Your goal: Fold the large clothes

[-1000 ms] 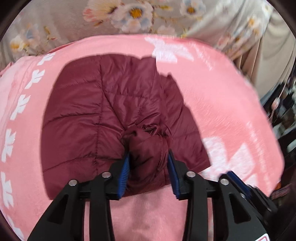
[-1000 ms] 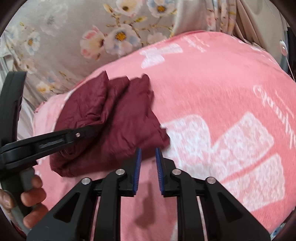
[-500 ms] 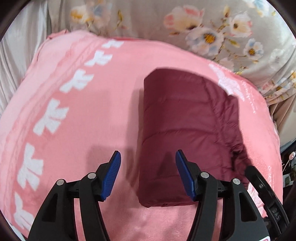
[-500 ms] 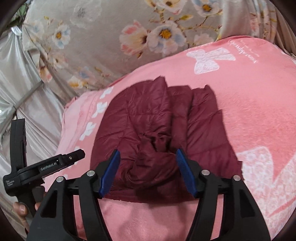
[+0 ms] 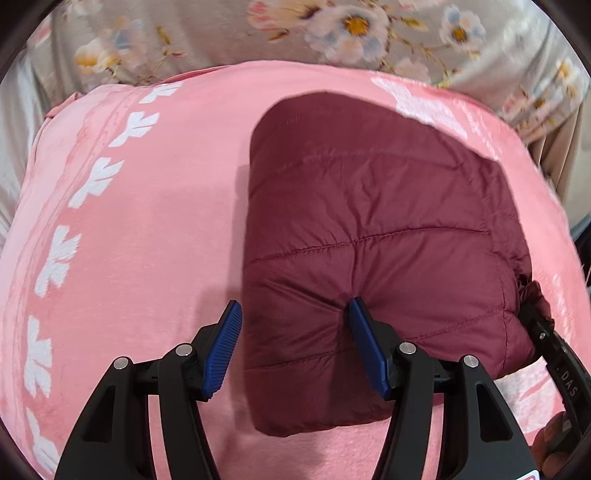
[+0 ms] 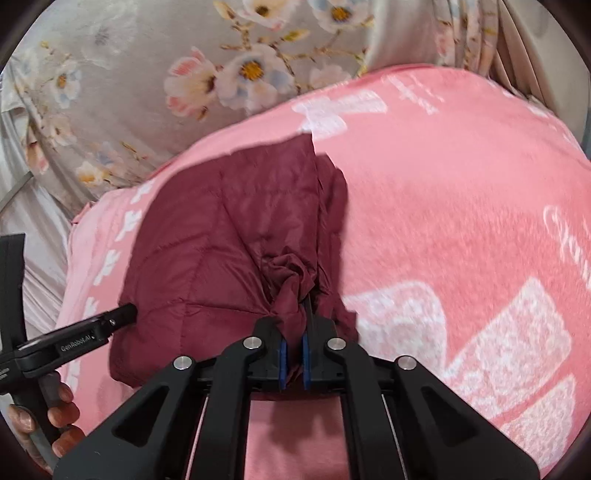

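Observation:
A dark red quilted jacket (image 5: 376,229) lies folded into a thick block on a pink blanket (image 5: 147,229). My left gripper (image 5: 295,345) is open; its jaws straddle the jacket's near left corner and its right pad presses a dent into the padding. My right gripper (image 6: 292,360) is shut on a bunched fold of the jacket (image 6: 221,236) at its near right edge. The right gripper's arm shows at the right edge of the left wrist view (image 5: 554,354). The left gripper shows at the left of the right wrist view (image 6: 110,321), touching the jacket's side.
The pink blanket (image 6: 461,221) with white leaf and bow prints covers a bed. A grey floral cloth (image 5: 332,33) hangs behind it. Beige curtain folds (image 6: 524,55) stand at the far right. The person's hand (image 6: 40,424) holds the left gripper's handle.
My right gripper has closed on the bunched fold at the jacket's right edge. My left gripper, open after letting go, has moved in and now presses on the jacket's near left corner.

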`<state>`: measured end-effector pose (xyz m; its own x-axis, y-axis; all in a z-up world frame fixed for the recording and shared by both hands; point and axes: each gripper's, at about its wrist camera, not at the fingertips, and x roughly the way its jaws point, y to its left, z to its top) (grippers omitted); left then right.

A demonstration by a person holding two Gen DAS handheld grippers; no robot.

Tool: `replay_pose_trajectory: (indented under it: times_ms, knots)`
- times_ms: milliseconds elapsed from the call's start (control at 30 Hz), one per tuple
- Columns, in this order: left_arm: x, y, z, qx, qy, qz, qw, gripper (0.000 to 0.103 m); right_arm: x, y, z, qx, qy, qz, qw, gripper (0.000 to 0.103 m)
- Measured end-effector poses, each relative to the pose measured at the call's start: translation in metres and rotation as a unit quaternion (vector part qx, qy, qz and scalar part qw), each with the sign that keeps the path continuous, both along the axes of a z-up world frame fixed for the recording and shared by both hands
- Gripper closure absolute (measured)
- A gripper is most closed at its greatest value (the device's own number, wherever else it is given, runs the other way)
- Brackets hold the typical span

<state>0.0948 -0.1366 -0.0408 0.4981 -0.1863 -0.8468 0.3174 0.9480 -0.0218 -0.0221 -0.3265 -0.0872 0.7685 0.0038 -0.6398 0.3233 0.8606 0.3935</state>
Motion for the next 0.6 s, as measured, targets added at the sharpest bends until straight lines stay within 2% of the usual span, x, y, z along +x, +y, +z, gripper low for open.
replay_pose_trajectory:
  times_ms: [167, 367, 600]
  knots:
    - [0.002, -0.007, -0.015, 0.024, -0.001, -0.002, 0.9997, 0.044, 0.004, -0.001, -0.022, 0.018, 0.01, 0.0, 1.0, 0.099]
    - [0.002, -0.012, -0.027, 0.039, -0.009, -0.004, 0.9992, 0.041, 0.011, 0.003, -0.039, 0.014, 0.014, 0.0, 1.0, 0.098]
    - [0.0, -0.015, -0.036, 0.05, -0.024, -0.004, 0.9984, 0.04, 0.012, 0.01, -0.042, -0.007, 0.008, -0.002, 1.0, 0.098]
